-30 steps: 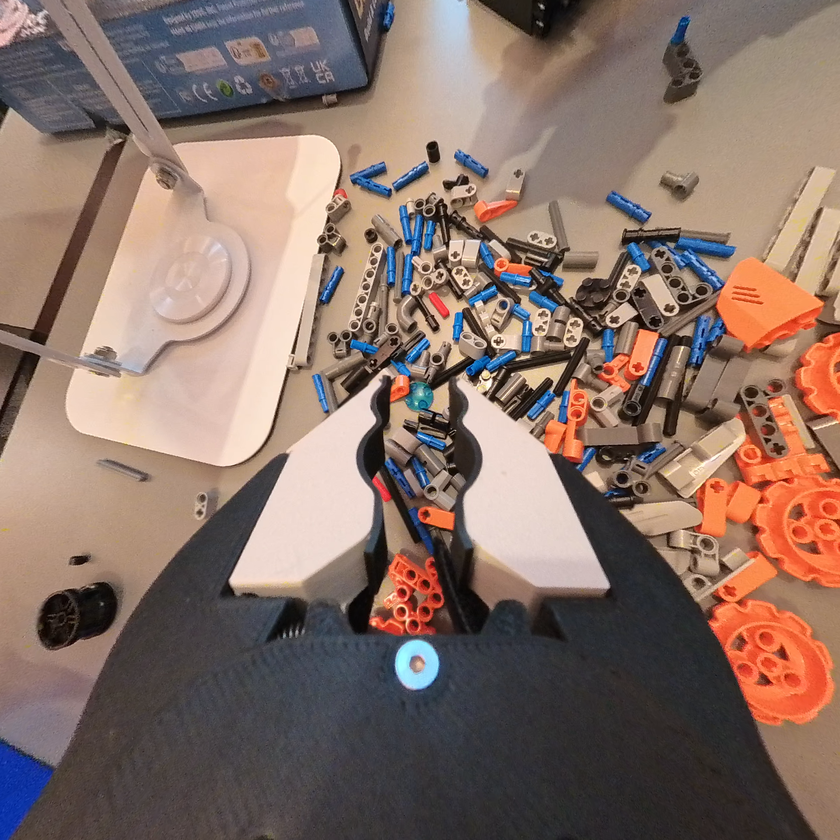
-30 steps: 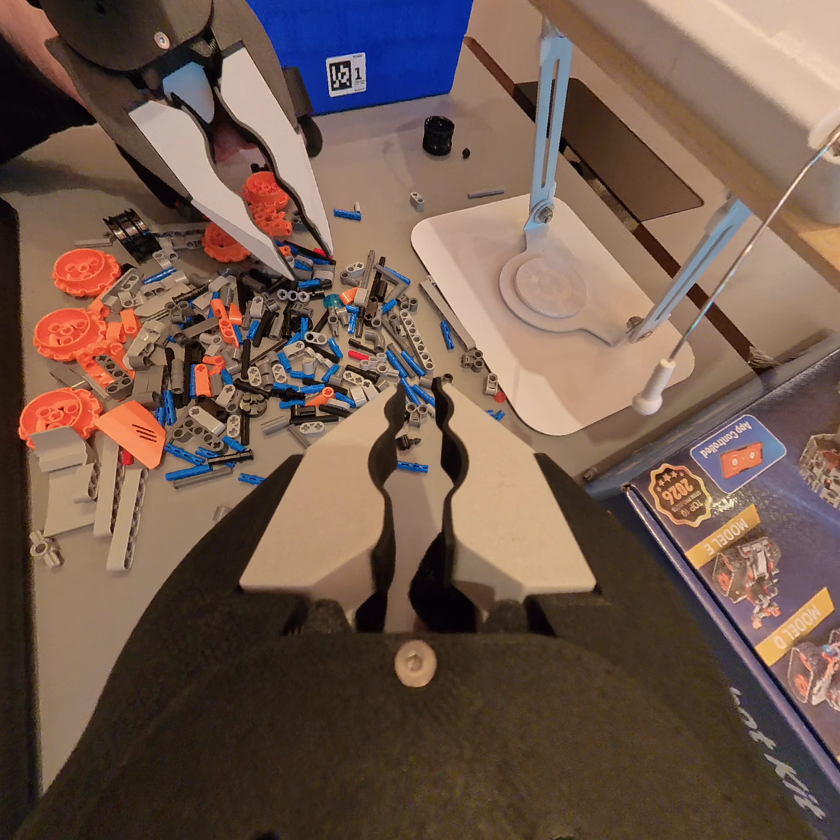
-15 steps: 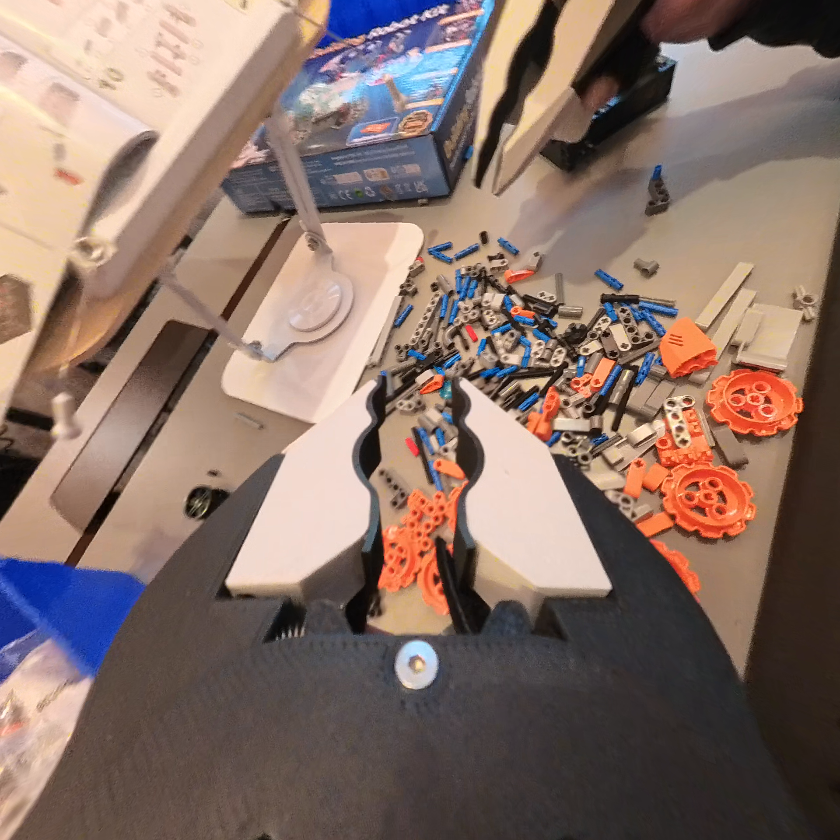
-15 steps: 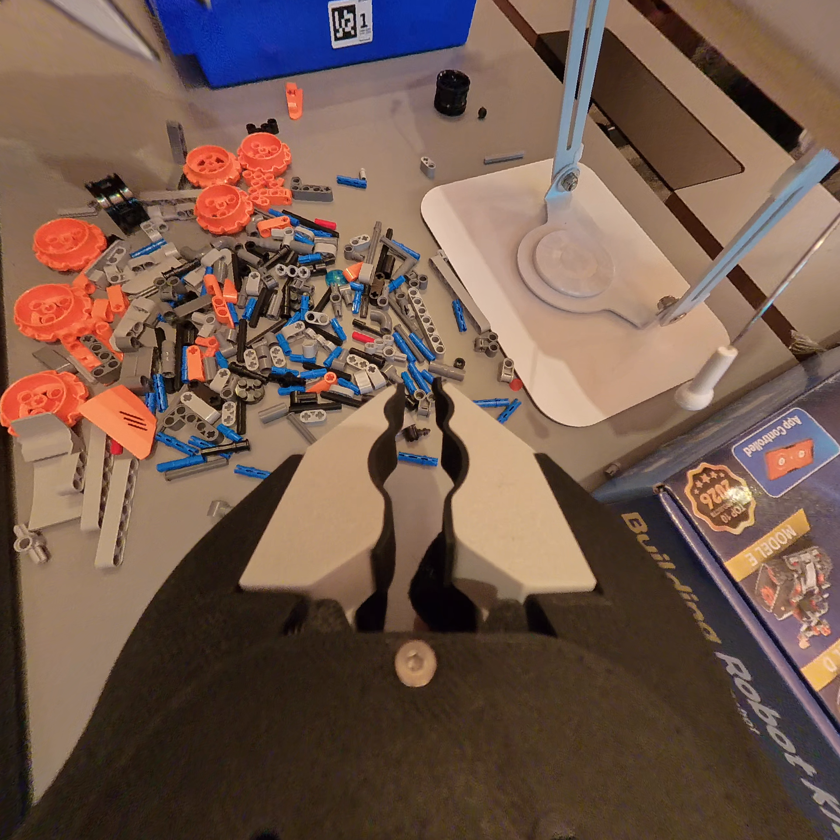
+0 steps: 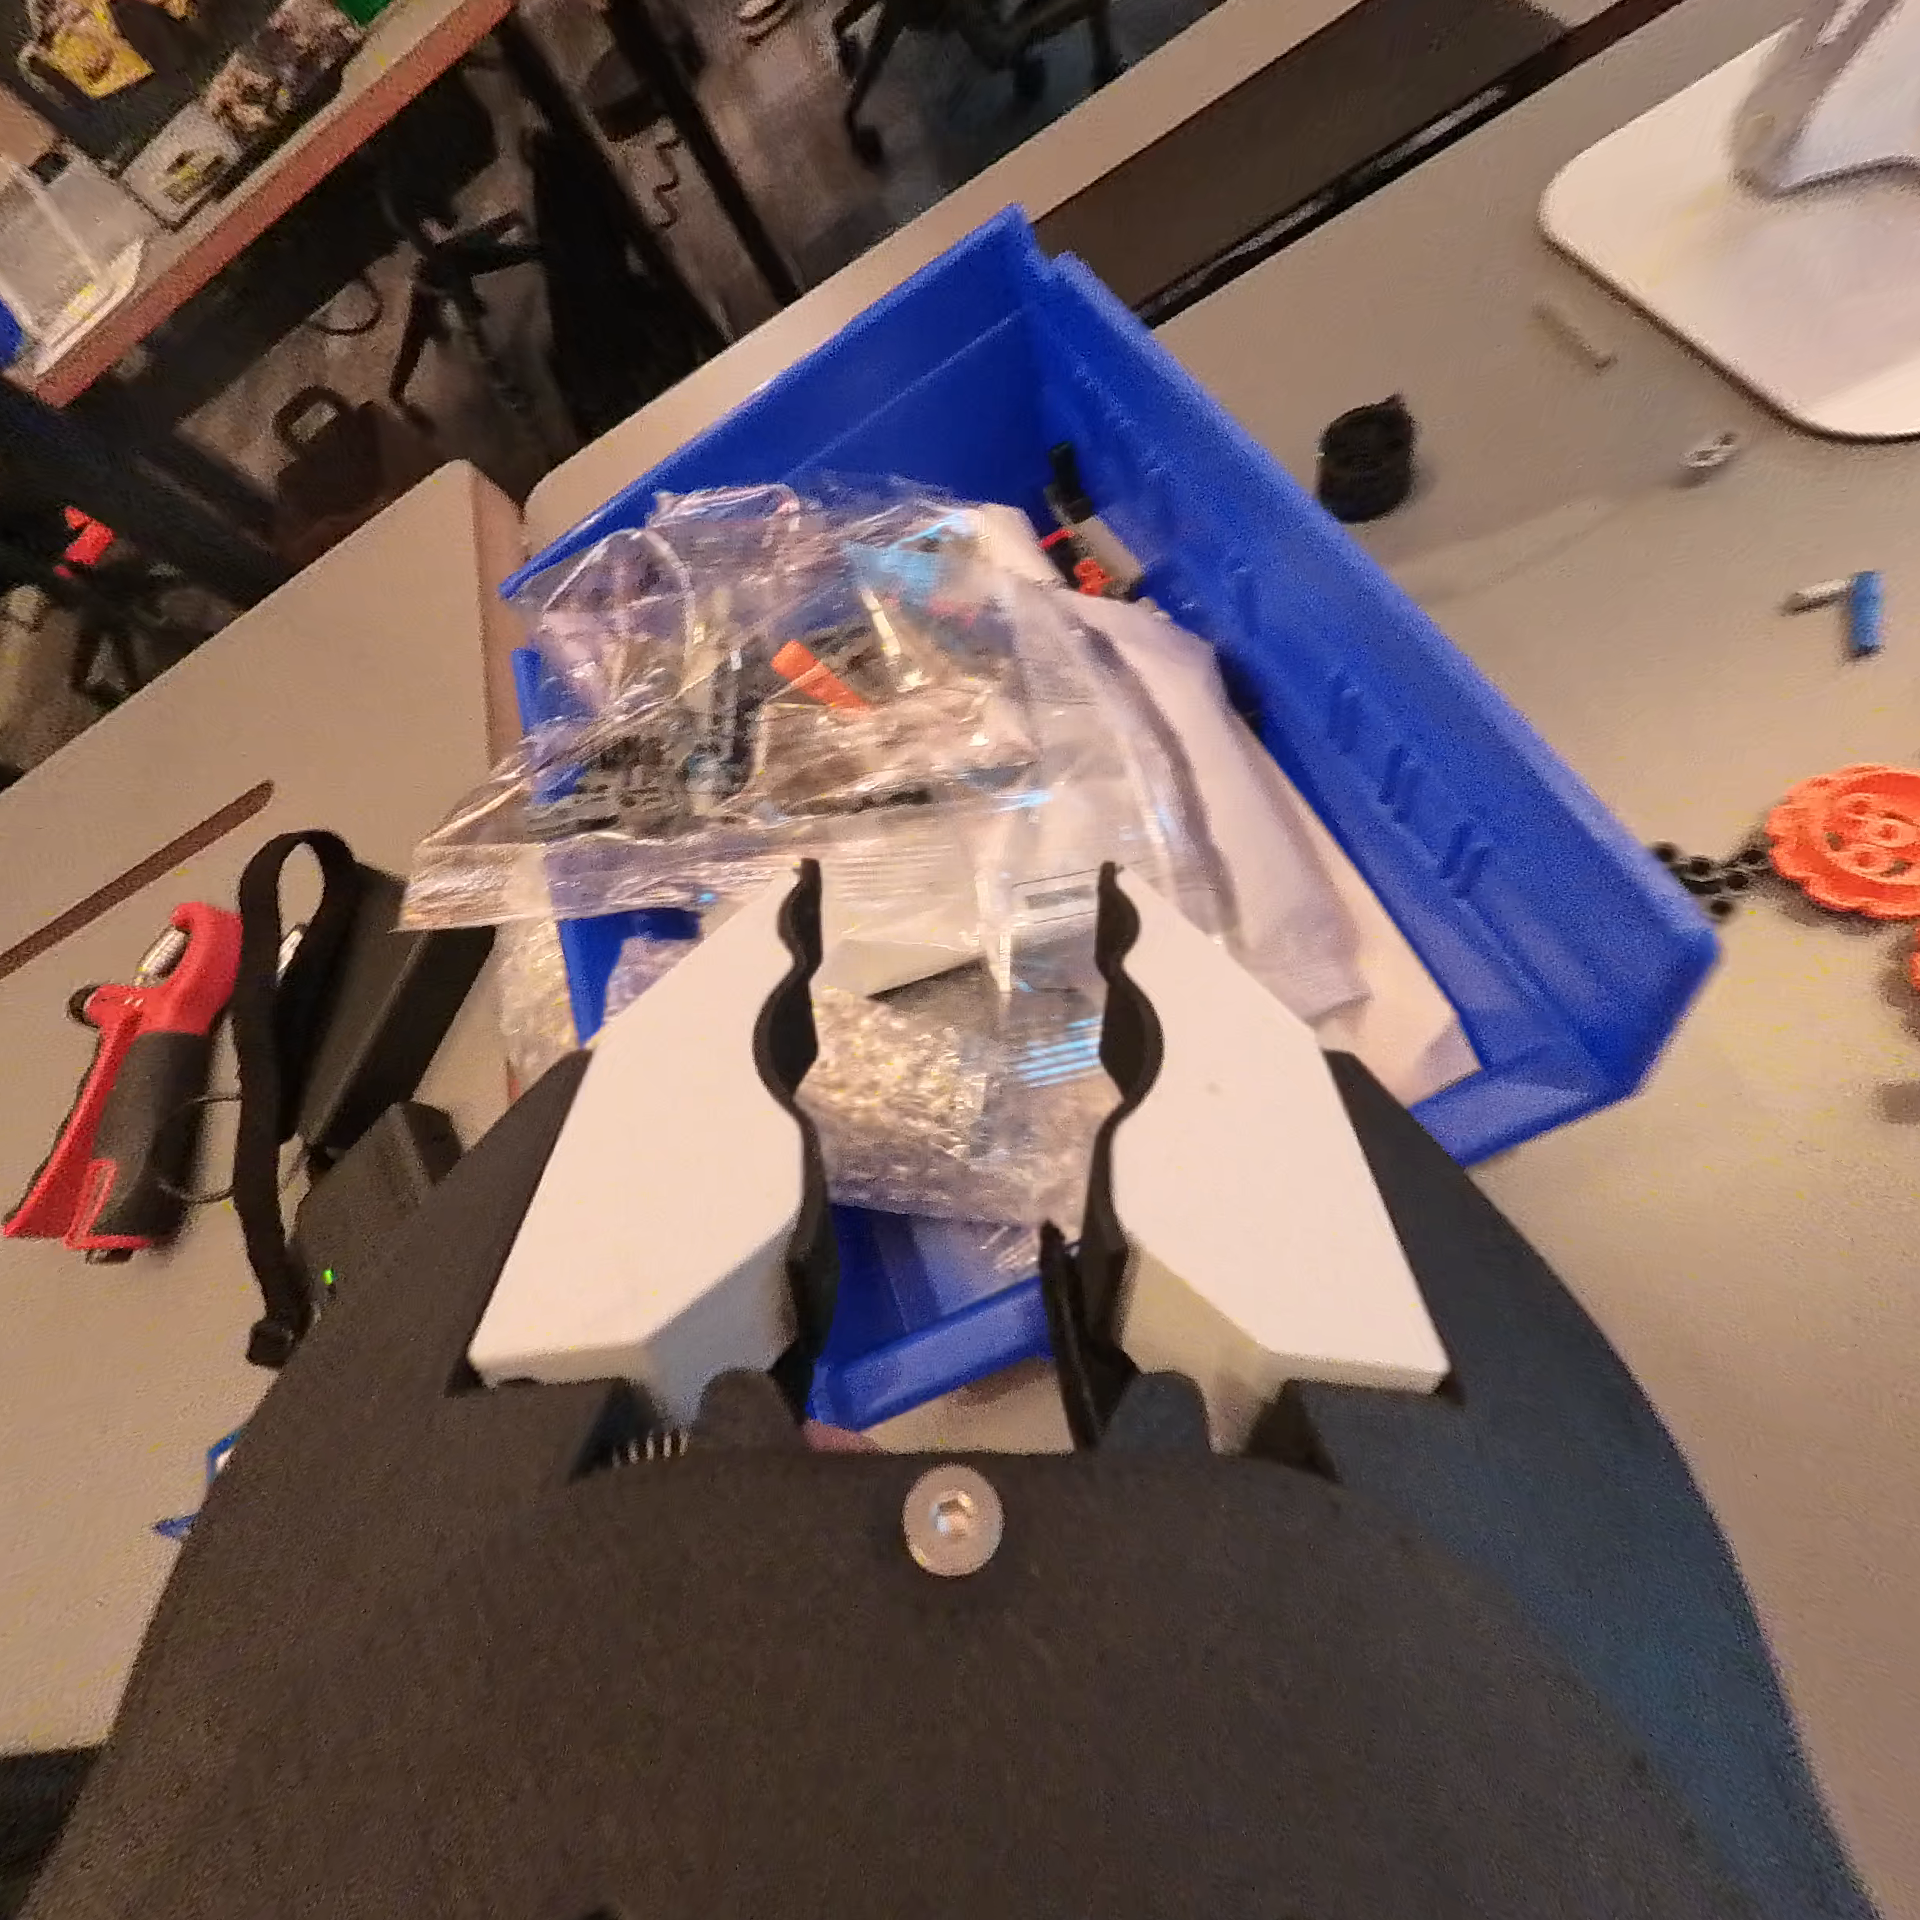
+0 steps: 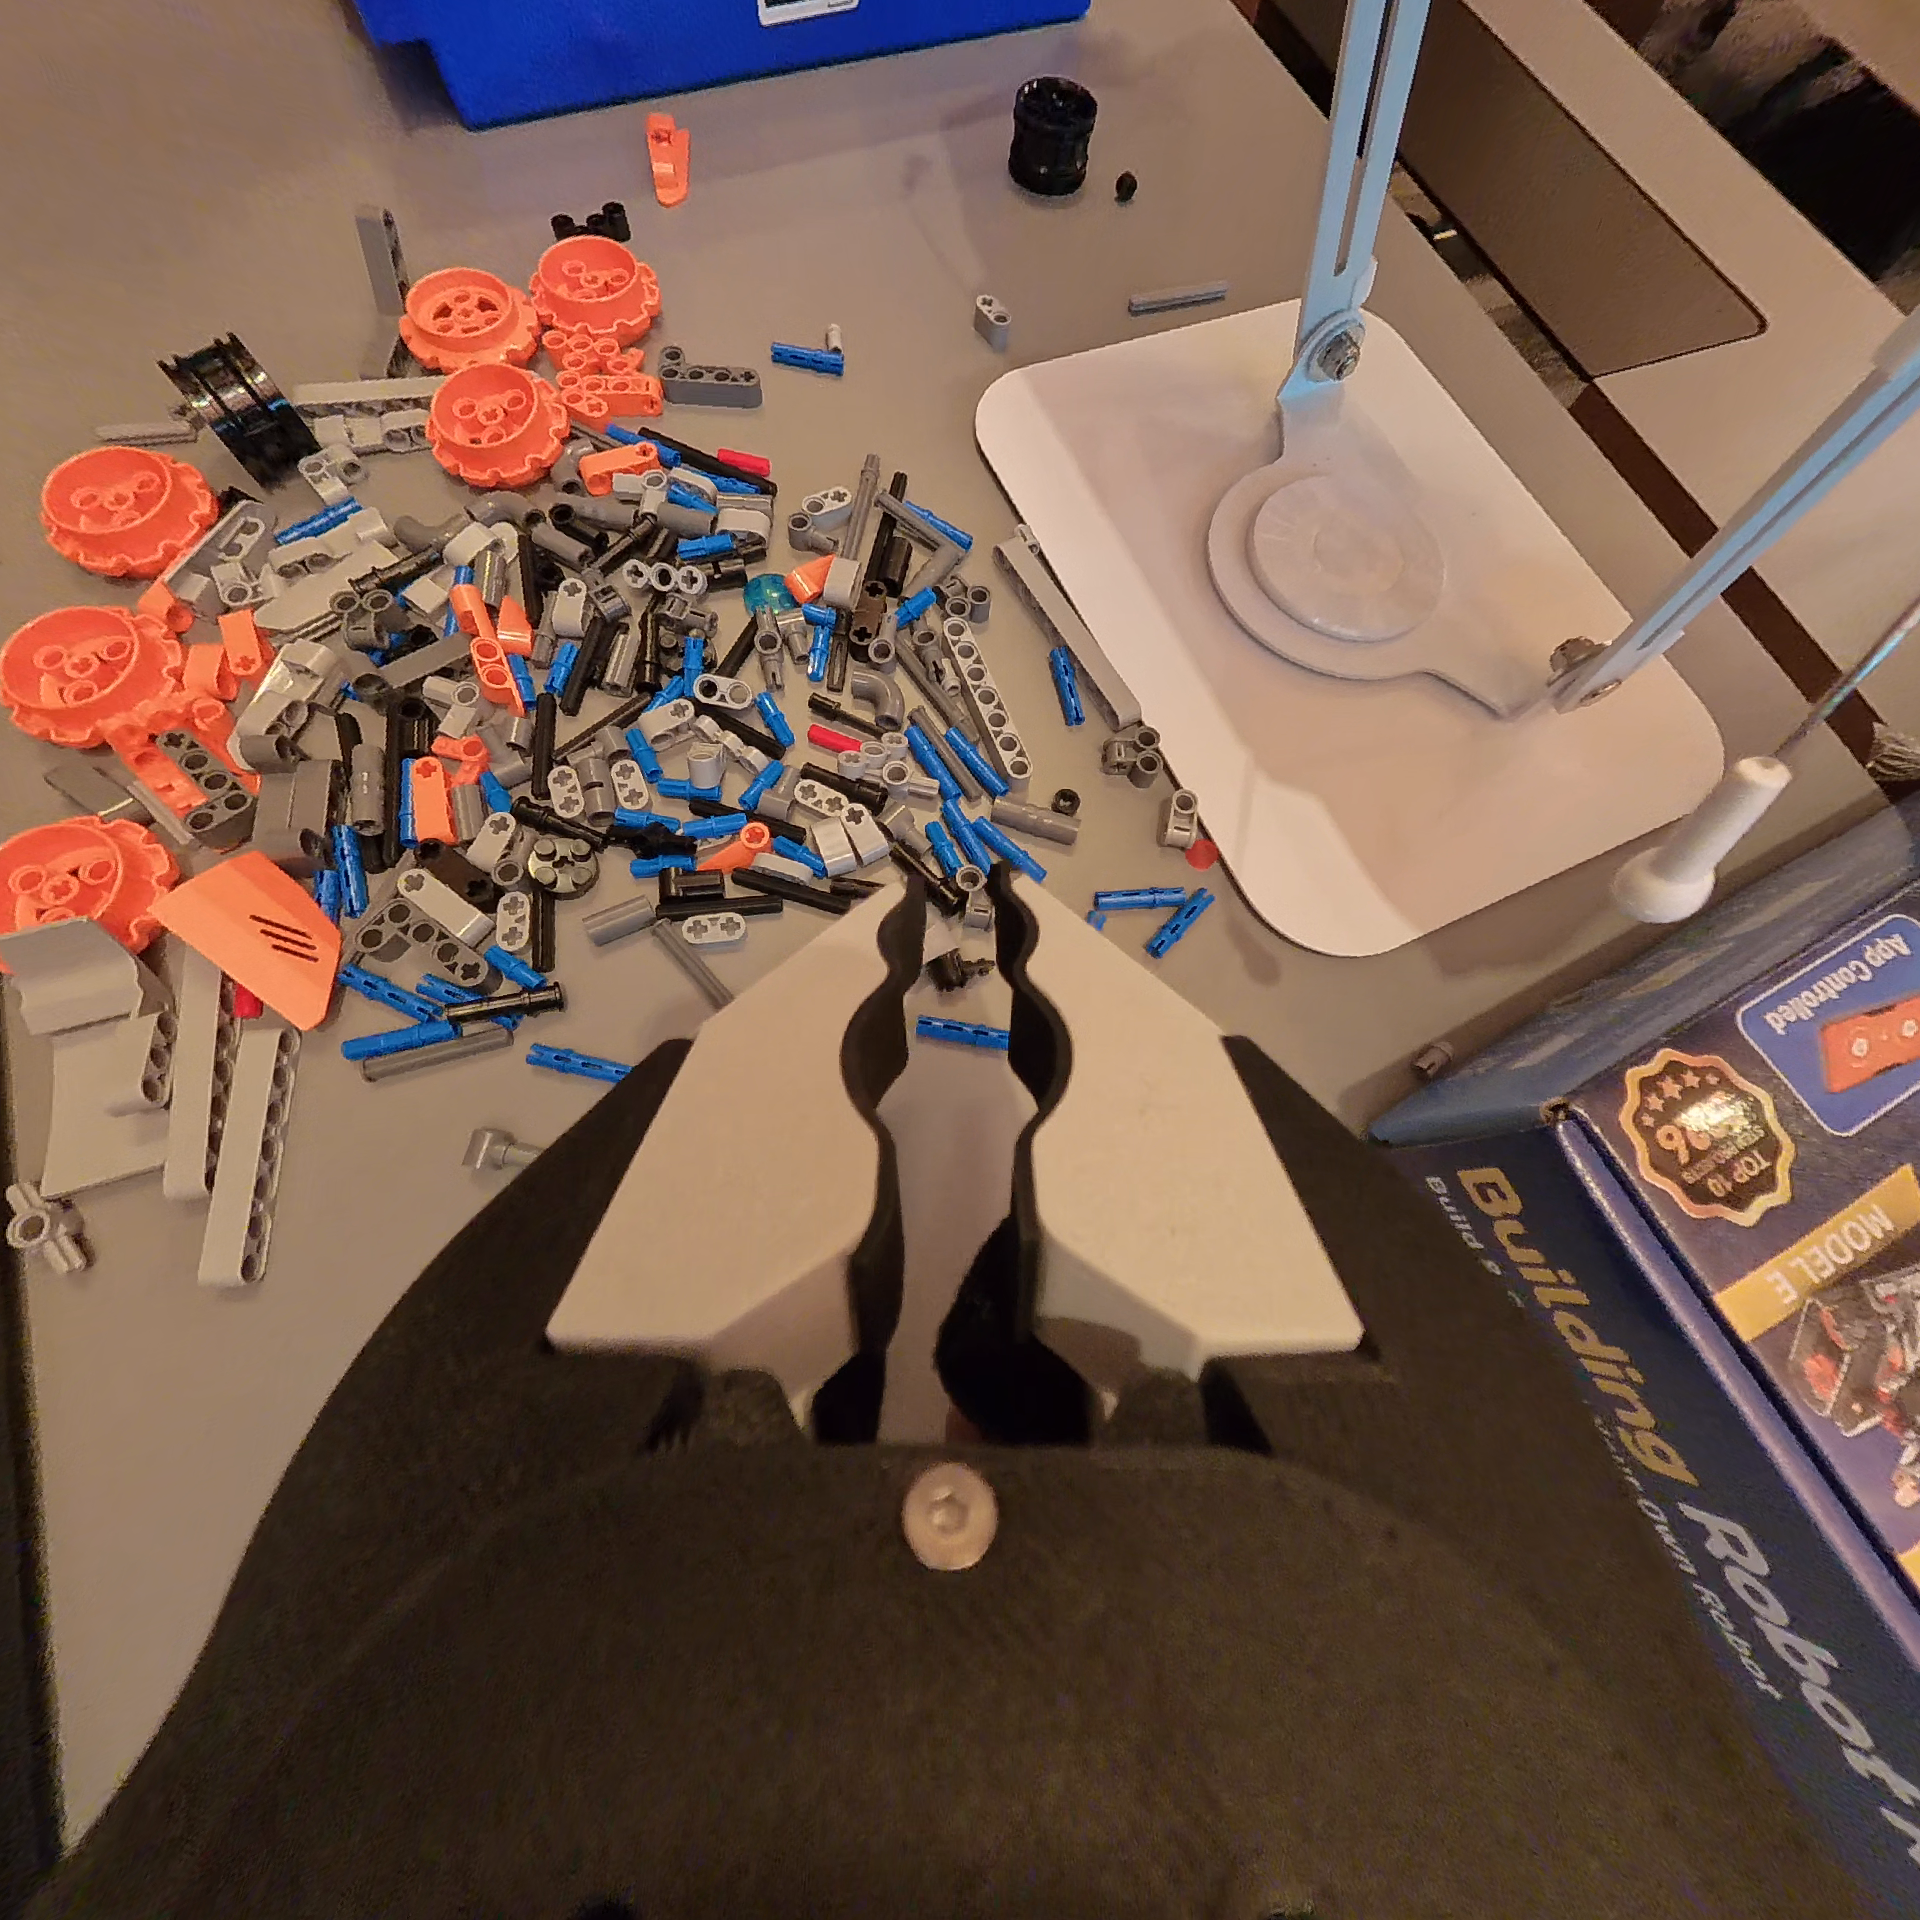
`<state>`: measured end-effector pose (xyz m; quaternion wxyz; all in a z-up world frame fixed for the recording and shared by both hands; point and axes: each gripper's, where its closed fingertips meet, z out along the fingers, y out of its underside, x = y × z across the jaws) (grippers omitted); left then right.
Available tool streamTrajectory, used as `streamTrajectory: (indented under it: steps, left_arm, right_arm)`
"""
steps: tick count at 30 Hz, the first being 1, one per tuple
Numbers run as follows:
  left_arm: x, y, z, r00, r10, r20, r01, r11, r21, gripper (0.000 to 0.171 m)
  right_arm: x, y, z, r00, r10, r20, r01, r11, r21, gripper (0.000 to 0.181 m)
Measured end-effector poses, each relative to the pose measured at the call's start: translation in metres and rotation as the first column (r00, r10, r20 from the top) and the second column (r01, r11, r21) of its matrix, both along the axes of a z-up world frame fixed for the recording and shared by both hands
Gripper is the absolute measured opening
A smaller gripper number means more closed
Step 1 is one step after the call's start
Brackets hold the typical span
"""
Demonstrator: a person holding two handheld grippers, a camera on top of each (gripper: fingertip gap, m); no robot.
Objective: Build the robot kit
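My left gripper [image 5: 954, 883] is open and empty. It hovers over the near end of a blue bin [image 5: 1351, 665] filled with clear plastic bags [image 5: 727, 707] of small parts and some white paper. My right gripper [image 6: 956, 883] has its jaws only slightly apart and holds nothing. It hangs above the near right edge of a spread pile of blue, grey, black and orange building parts [image 6: 644, 707]. A small black piece [image 6: 956, 971] and a blue pin [image 6: 961, 1031] lie on the table just under its tips. The blue bin [image 6: 623, 42] shows at the far edge of the right wrist view.
Orange toothed wheels [image 6: 488, 416] lie at the pile's left and far side. A white stand base [image 6: 1351, 623] with metal arms is on the right, with a printed blue box [image 6: 1714, 1247] nearer. A red-and-black hand tool [image 5: 135, 1060] and a black strapped device [image 5: 343, 997] lie left of the bin. Some 45 centimeters of space lies between my two pairs of fingers. My right tips are roughly 5 centimeters from the small black piece [image 6: 956, 971].
My left gripper has swung away from the parts pile to above the blue bin, and its jaws have opened wider. My right gripper has risen slightly and stayed over the pile's edge.
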<state>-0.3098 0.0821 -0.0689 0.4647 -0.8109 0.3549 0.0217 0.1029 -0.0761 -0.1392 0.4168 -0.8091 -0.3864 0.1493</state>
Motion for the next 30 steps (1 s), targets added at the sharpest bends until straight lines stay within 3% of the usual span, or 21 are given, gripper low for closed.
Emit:
streamTrajectory:
  steps: [3, 5, 7, 10, 13, 16, 18, 21, 27, 30]
  left_arm:
    - [0.016, -0.003, -0.003, 0.991, -0.079, 0.107, 0.086, 0.994, -0.066, 0.029]
    - [0.015, 0.001, -0.011, 0.995, -0.067, 0.068, 0.073, 0.993, -0.091, 0.0]
    - [0.01, 0.005, -0.013, 0.998, -0.059, 0.023, 0.061, 0.994, -0.088, 0.0]
    - [0.017, 0.009, 0.008, 0.99, -0.076, 0.116, 0.083, 0.995, -0.049, 0.0]
    - [0.013, 0.012, 0.017, 0.991, -0.065, 0.121, 0.075, 0.994, -0.078, 0.0]
    - [0.003, 0.004, 0.003, 0.993, -0.017, 0.118, 0.039, 0.98, -0.195, 0.031]
    - [0.009, -0.004, -0.018, 0.991, -0.03, 0.128, 0.066, 0.956, -0.286, 0.034]
    - [0.011, 0.002, -0.035, 0.997, -0.025, 0.079, 0.047, 0.955, -0.292, 0.0]
    - [0.032, 0.039, 0.015, 0.99, -0.044, 0.135, 0.058, 0.993, -0.102, 0.0]
    - [0.041, 0.062, 0.028, 0.985, -0.034, 0.166, 0.05, 0.995, -0.09, 0.0]
  right_arm:
    - [-0.001, 0.0, 0.0, 1.0, 0.002, -0.001, -0.002, 1.0, -0.003, 0.012]
    - [-0.001, 0.0, -0.001, 1.0, 0.003, 0.002, -0.003, 1.0, -0.004, 0.012]
    - [-0.001, 0.0, -0.002, 1.0, 0.003, 0.003, -0.003, 1.0, -0.008, 0.012]
    - [-0.001, 0.0, -0.002, 1.0, 0.003, 0.003, -0.003, 1.0, -0.009, 0.011]
    - [-0.001, 0.0, -0.003, 1.0, 0.002, 0.004, -0.002, 1.0, -0.013, 0.012]
    - [0.0, 0.0, -0.001, 1.0, 0.001, 0.003, -0.001, 1.0, -0.008, 0.011]
    - [-0.001, -0.001, -0.001, 1.0, 0.002, 0.001, -0.002, 1.0, -0.013, 0.011]
    - [-0.002, -0.001, -0.003, 1.0, 0.006, 0.005, -0.006, 1.0, -0.016, 0.012]
    - [-0.001, 0.0, -0.004, 1.0, 0.001, 0.003, -0.001, 1.0, -0.021, 0.012]
    - [-0.001, -0.001, -0.005, 1.0, 0.004, 0.008, -0.004, 1.0, -0.026, 0.012]
